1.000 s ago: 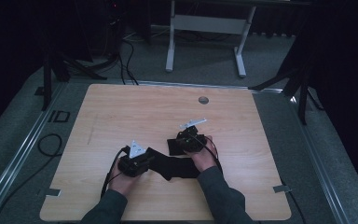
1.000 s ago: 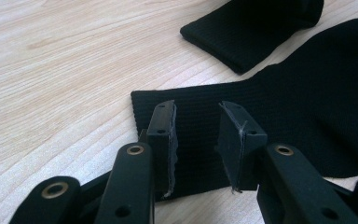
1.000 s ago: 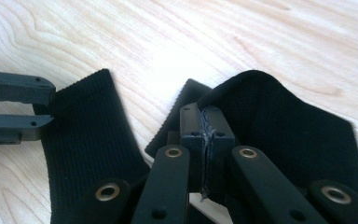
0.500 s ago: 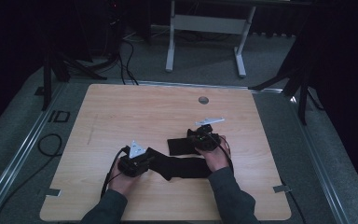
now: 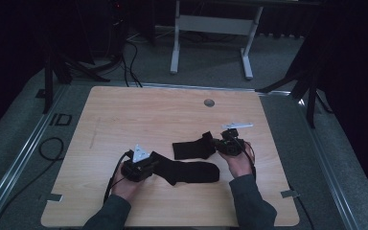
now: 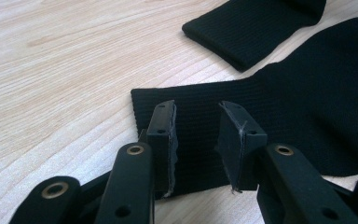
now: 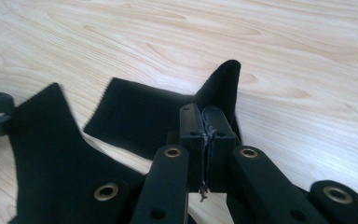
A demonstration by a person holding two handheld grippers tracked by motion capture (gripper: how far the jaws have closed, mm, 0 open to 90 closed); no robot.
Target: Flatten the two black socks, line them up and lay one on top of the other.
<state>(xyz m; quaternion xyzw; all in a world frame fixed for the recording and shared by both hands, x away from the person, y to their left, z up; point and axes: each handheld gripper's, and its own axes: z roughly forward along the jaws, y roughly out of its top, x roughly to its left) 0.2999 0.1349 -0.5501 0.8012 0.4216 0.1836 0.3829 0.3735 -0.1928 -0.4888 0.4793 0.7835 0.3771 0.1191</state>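
Observation:
Two black socks lie on the wooden table [image 5: 124,115]. The nearer sock [image 5: 191,172] [image 6: 307,116] stretches right from my left gripper [image 5: 141,165] [image 6: 196,114], which is open with its jaws either side of the ribbed cuff. My right gripper [image 5: 220,143] [image 7: 205,114] is shut on one end of the farther sock [image 5: 191,149] [image 7: 140,116], and a fold of fabric stands up behind its jaws. That farther sock's cuff [image 6: 256,28] lies beyond the nearer sock in the left gripper view. In the right gripper view the nearer sock [image 7: 51,154] is at the left.
A round grommet [image 5: 209,102] sits near the table's far edge. Cables [image 5: 129,57] trail on the floor beyond the table, beside a white stand [image 5: 175,43]. Bare wood spreads to the left and toward the back.
My right gripper has moved right, dragging the farther sock off the nearer one. The left gripper has stayed at the nearer sock's cuff.

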